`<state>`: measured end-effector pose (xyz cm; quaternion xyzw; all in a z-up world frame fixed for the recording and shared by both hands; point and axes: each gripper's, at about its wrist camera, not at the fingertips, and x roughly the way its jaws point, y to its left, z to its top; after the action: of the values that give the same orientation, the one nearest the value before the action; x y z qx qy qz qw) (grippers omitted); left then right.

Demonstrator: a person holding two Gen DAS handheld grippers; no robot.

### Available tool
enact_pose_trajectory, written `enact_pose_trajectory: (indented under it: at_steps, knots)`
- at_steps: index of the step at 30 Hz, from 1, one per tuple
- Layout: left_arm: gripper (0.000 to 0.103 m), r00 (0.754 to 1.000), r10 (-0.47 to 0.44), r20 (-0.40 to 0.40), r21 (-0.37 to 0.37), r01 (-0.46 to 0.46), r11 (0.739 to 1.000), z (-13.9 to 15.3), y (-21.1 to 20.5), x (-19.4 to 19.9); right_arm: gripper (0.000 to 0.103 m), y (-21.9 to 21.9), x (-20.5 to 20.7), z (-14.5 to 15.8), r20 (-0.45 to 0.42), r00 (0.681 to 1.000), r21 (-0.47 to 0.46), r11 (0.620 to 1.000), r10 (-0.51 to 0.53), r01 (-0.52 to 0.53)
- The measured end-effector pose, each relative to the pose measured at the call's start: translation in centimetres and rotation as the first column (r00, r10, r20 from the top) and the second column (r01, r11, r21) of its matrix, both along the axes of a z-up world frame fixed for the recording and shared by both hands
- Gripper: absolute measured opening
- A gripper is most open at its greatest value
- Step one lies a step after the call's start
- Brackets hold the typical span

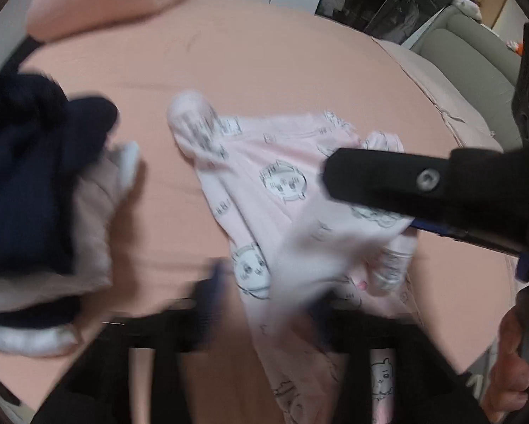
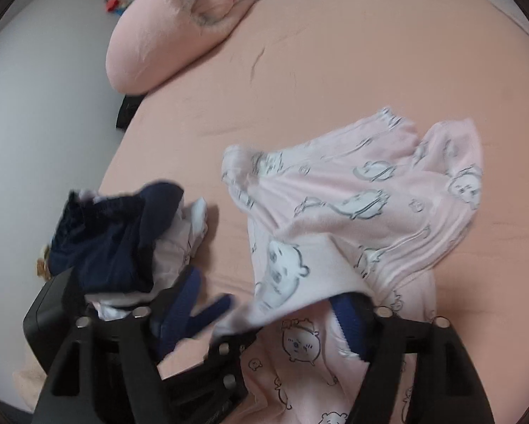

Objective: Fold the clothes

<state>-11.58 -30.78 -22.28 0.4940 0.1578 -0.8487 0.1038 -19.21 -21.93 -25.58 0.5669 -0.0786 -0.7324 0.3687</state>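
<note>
Pink printed garment (image 2: pixel 363 190) crumpled mid-bed, bare sheet (image 2: pixel 370 53) beyond, folded pile (image 2: pixel 123 240) left

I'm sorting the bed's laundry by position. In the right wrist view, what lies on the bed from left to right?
Pile of navy and white clothes → bare strip of peach bed sheet → pink cartoon-print garment. The pink pillow sits farther back, so I leave it out of the order.

No readable text, label, brand or number is showing in either view. The pink garment (image 2: pixel 370 205) is carrying only printed cartoon faces (small marks beside them are blurring past reading), and the dark clothes (image 2: pixel 112 240) and the bed (image 2: pixel 335 53) are bearing no writing at all.
</note>
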Motion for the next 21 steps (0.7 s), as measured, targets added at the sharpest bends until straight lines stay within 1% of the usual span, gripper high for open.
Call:
enact_pose_trajectory:
  at_steps: [1, 6, 10, 13, 14, 16, 18, 20, 21]
  knots:
    - [0.097, 1.0, -0.008, -0.006, -0.013, 0.008, 1.0, 0.4, 0.1, 0.1, 0.074, 0.4, -0.2, 0.3, 0.011, 1.0, -0.021, 1.0, -0.01, 0.01]
    - [0.097, 1.0, -0.008, 0.026, -0.142, 0.012, 0.99, 1.2, 0.8, -0.1, 0.074, 2.7, -1.3, 1.0, 0.079, 0.996, -0.089, 0.995, -0.037, 0.044]
    - [0.097, 1.0, -0.024, 0.013, -0.175, 0.026, 0.984, 1.7, 0.7, -0.1, 0.074, 5.3, -1.7, 1.3, 0.103, 0.993, -0.134, 0.989, -0.051, 0.065]
    - [0.097, 0.997, -0.068, 0.021, -0.234, 0.071, 0.97, 2.0, 1.9, -0.4, 0.075, 7.5, -2.1, 1.0, 0.112, 0.99, -0.136, 0.985, -0.087, 0.102]
    - [0.097, 0.996, -0.088, 0.025, -0.263, 0.091, 0.961, 2.1, 2.2, -0.5, 0.075, 8.2, -2.3, 0.8, 0.118, 0.988, -0.131, 0.984, -0.103, 0.118]
    - [0.097, 0.992, -0.12, 0.036, -0.344, 0.125, 0.93, 2.7, 2.5, -0.3, 0.075, 9.5, -2.7, 0.1, 0.134, 0.983, -0.129, 0.981, -0.129, 0.146]
    - [0.097, 0.985, -0.165, 0.041, -0.427, 0.166, 0.889, 2.8, 3.4, -0.8, 0.075, 10.6, -2.9, -0.9, 0.163, 0.975, -0.135, 0.976, -0.149, 0.172]
    - [0.097, 0.974, -0.222, 0.045, -0.49, 0.215, 0.845, 2.7, 4.2, -1.3, 0.075, 11.6, -3.0, -2.1, 0.21, 0.963, -0.148, 0.968, -0.17, 0.203]
    - [0.097, 0.967, -0.252, 0.048, -0.506, 0.241, 0.828, 2.6, 4.5, -1.6, 0.075, 12.1, -3.0, -2.7, 0.238, 0.955, -0.155, 0.963, -0.178, 0.219]
